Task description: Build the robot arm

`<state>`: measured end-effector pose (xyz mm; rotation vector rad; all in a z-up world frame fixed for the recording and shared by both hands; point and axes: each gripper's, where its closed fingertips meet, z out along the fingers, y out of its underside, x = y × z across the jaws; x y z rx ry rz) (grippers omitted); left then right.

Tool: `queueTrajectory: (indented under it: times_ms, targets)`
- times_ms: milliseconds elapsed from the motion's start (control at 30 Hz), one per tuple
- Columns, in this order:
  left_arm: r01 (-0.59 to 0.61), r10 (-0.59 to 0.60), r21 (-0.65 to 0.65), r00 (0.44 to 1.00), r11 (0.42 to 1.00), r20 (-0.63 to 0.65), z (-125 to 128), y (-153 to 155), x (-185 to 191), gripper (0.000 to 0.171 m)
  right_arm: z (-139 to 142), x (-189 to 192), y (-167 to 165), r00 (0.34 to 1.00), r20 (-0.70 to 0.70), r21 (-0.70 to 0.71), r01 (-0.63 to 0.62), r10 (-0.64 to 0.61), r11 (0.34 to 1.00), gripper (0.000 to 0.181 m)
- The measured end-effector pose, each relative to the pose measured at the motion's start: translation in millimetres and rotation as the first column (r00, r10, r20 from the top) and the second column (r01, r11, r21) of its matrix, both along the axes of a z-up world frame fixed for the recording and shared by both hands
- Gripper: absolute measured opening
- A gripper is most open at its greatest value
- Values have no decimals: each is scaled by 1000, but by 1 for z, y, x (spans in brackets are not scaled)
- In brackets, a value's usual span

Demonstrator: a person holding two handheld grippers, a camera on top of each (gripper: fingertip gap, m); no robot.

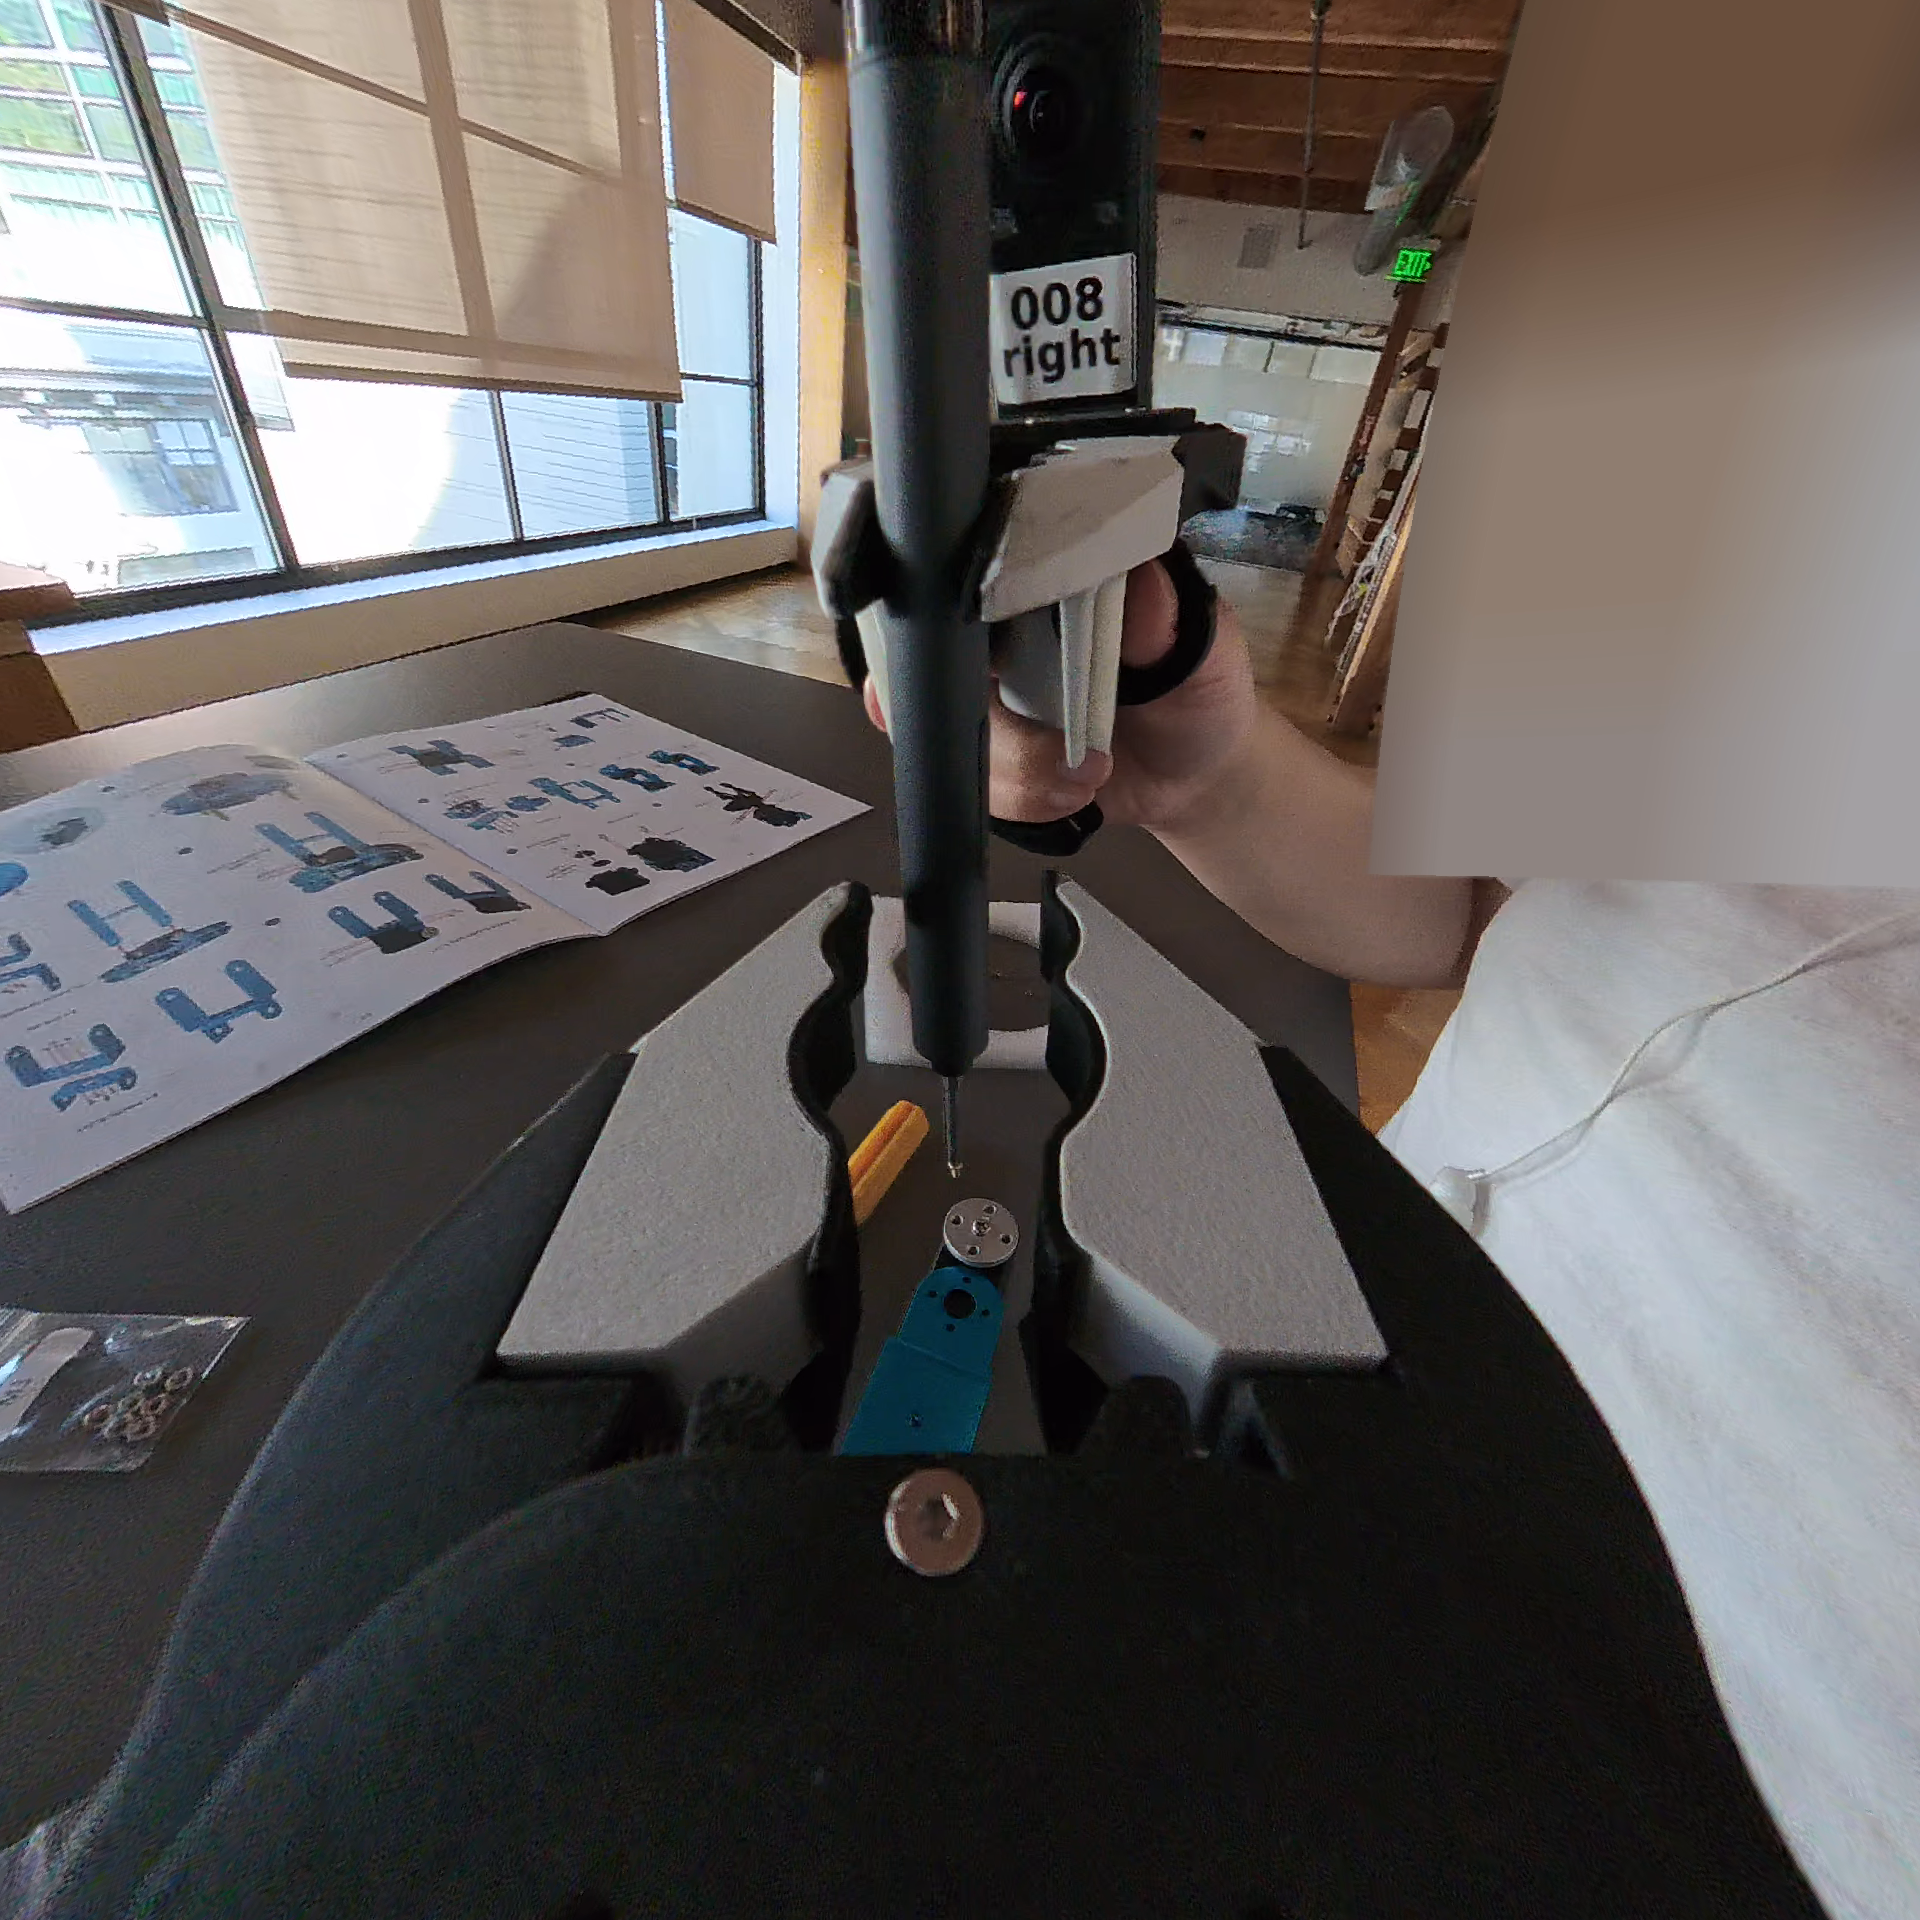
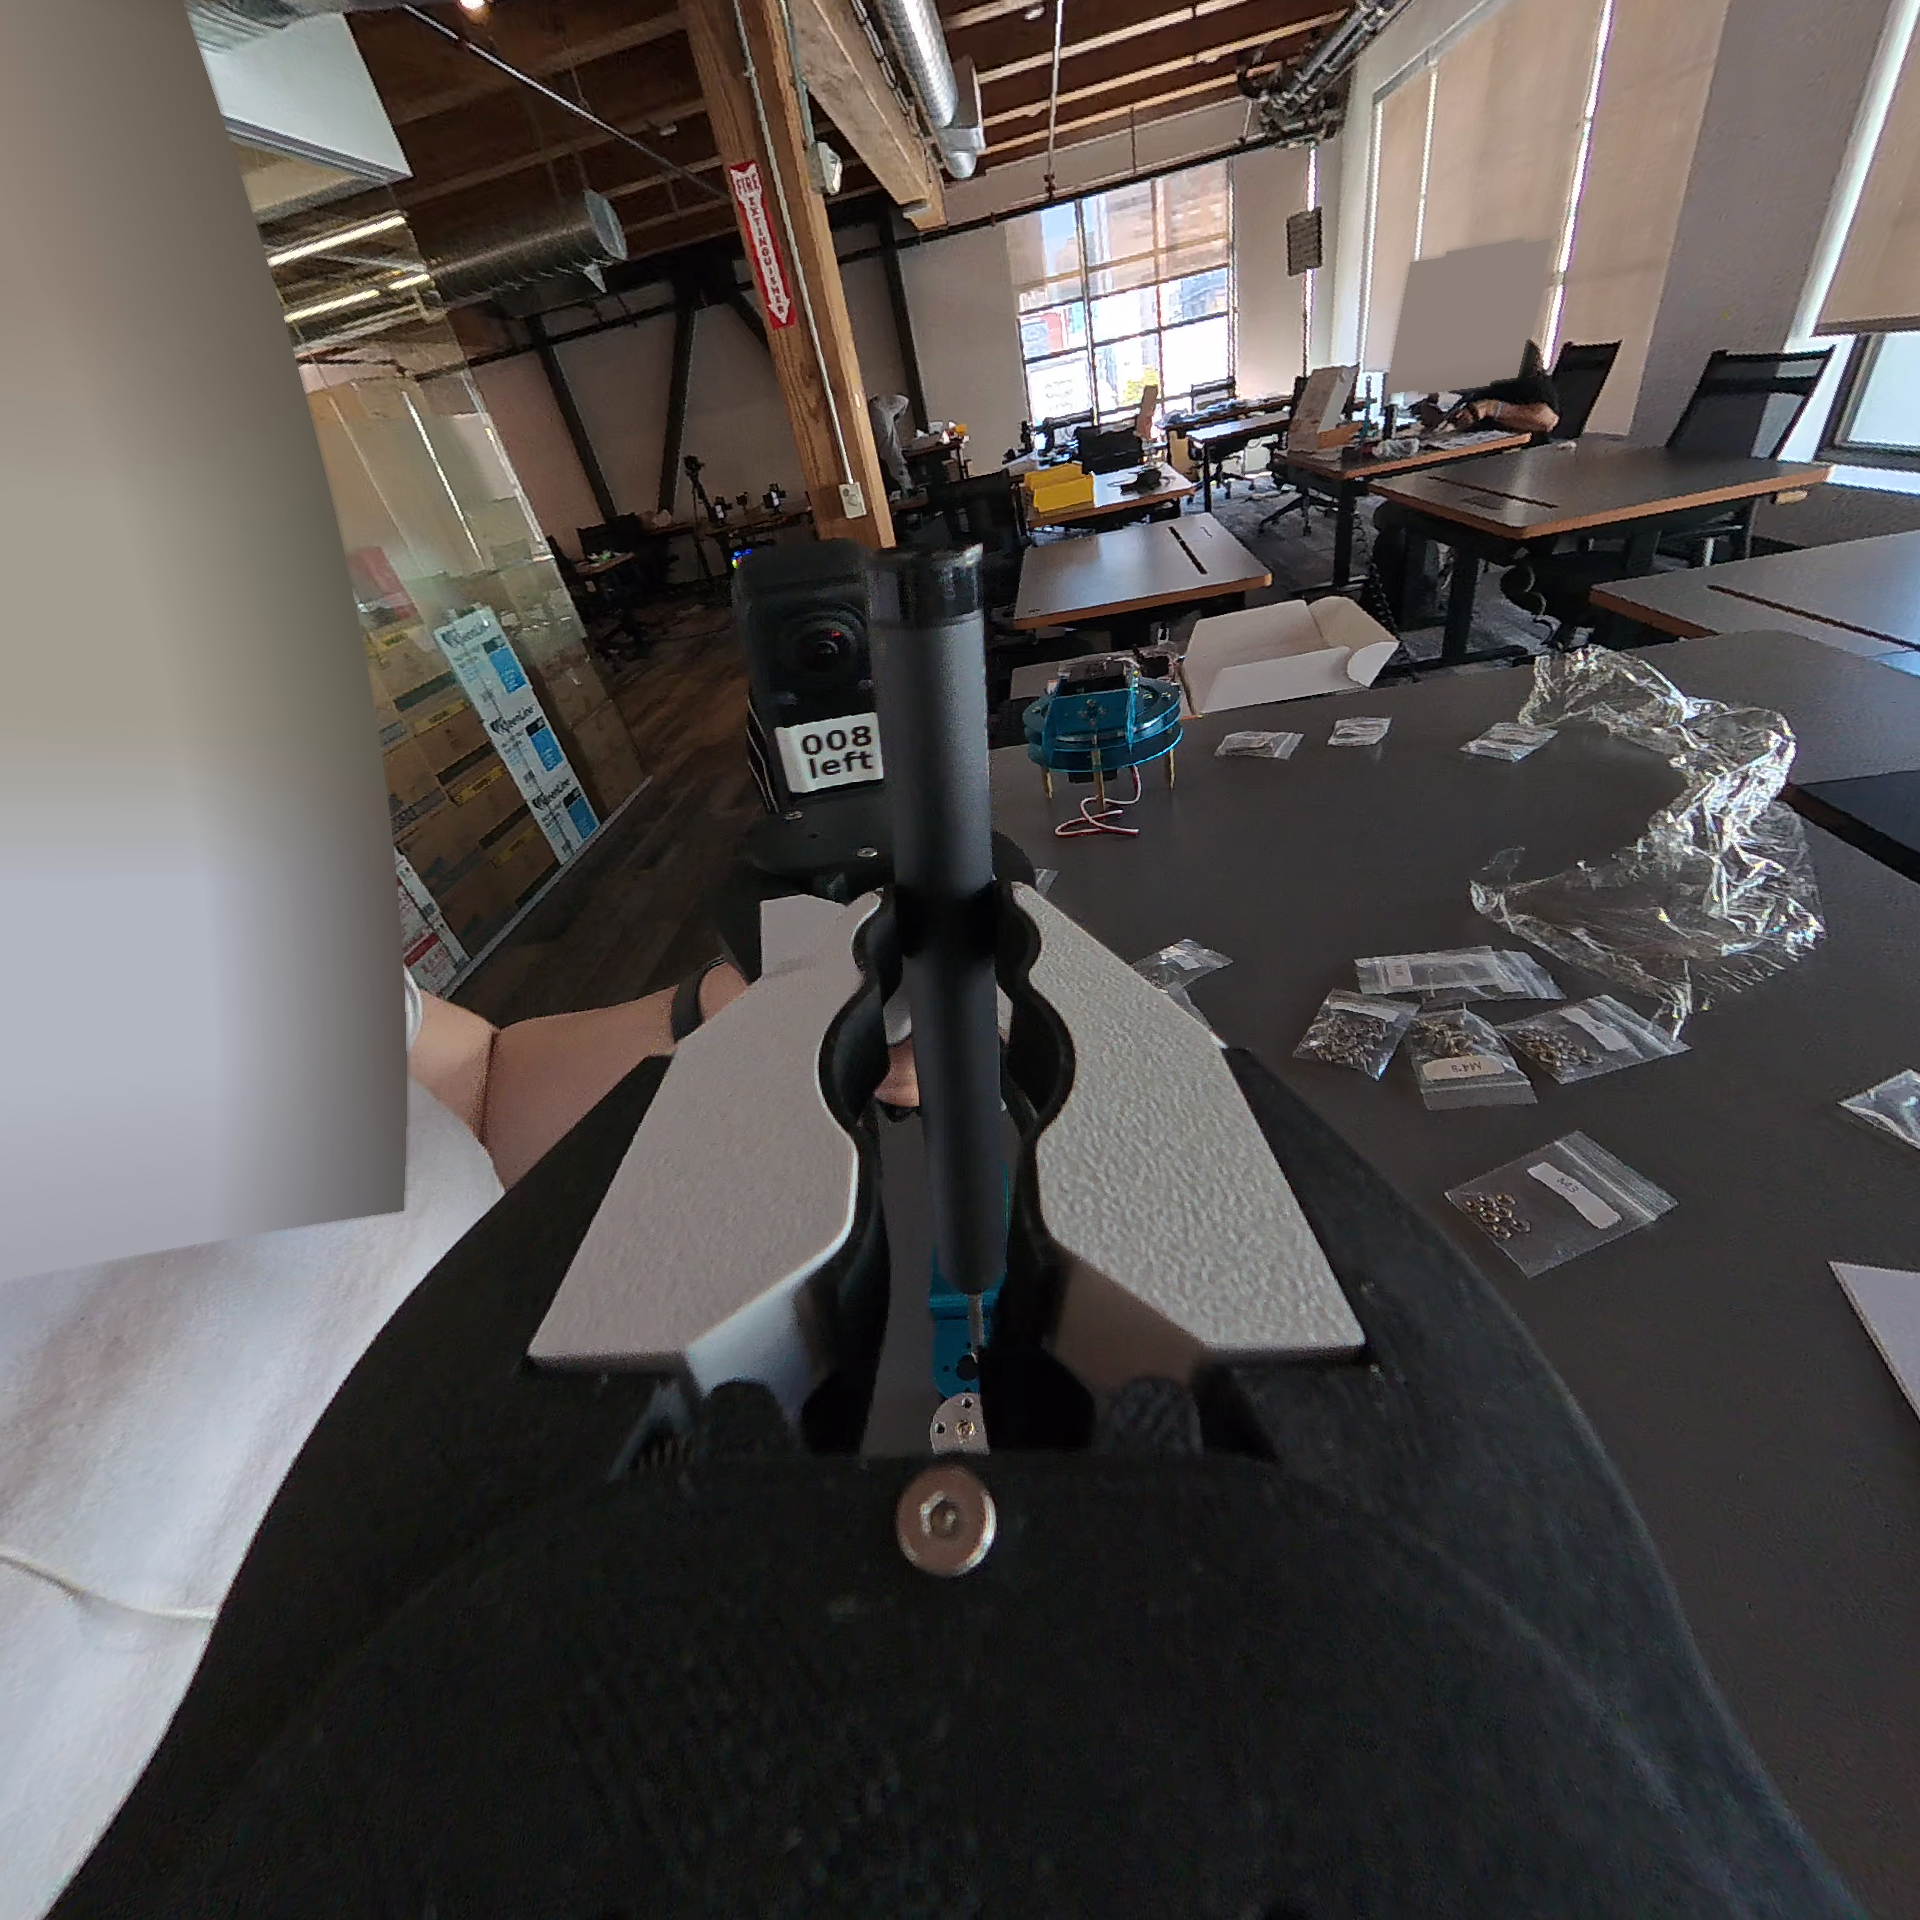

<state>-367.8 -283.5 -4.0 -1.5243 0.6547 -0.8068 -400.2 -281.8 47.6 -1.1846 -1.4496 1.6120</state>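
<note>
1. The right gripper [image 1: 940, 582] is clamped on a dark screwdriver [image 1: 940, 665], held upright; its thin tip [image 1: 952, 1138] hangs just above a small silver disc [image 1: 981, 1231] without touching it. If the tip comes down off-centre, it could miss the screw in the disc's middle and skid across the metal

2. The left gripper [image 1: 940, 1049] has its jaws apart around a blue bracket [image 1: 925, 1361] that carries the disc at its far end; whether the jaws actually press on the bracket cannot be told. If they do not, the bracket could turn or slide on the dark table [image 1: 540, 1049] under a push from above

3. A yellow peg [image 1: 883, 1153] lies just beside the disc, touching the left jaw's inner edge; a sideways nudge could roll it under the tip

4. The two grippers face each other closely, so a tilt of the screwdriver could knock the left gripper's fingers [image 1: 707, 1195]

5. The open booklet [image 1: 343, 914] and the small bag of washers [image 1: 125, 1392] lie well apart and seem safe
</note>
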Motion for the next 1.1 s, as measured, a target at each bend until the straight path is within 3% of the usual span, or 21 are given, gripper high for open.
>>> queueTrajectory:
  times_ms: [100,367,500,600,833,1100]
  targets:
    - [60,-60,-14,998,998,-24,-5,1,4,25,2,0,-1,1000,-8,-4,-16,16,1000,16]
    - [69,-69,-9,997,998,-37,-15,9,9,15,1,2,4,1000,-16,-19,-18,17,1000,17]
    - [48,-48,-27,998,998,-28,-20,13,9,15,-16,4,2,996,74,29,-45,43,999,31]
    - [36,-36,-14,999,999,-1,-17,13,6,15,-35,7,-1,985,167,109,-71,52,992,31]
    - [31,-32,-22,998,999,-55,-24,11,9,15,-49,12,3,981,193,130,-60,34,990,17]
    - [-2,-5,-44,987,999,-163,-29,9,9,16,-56,16,0,977,209,200,-68,25,977,17]
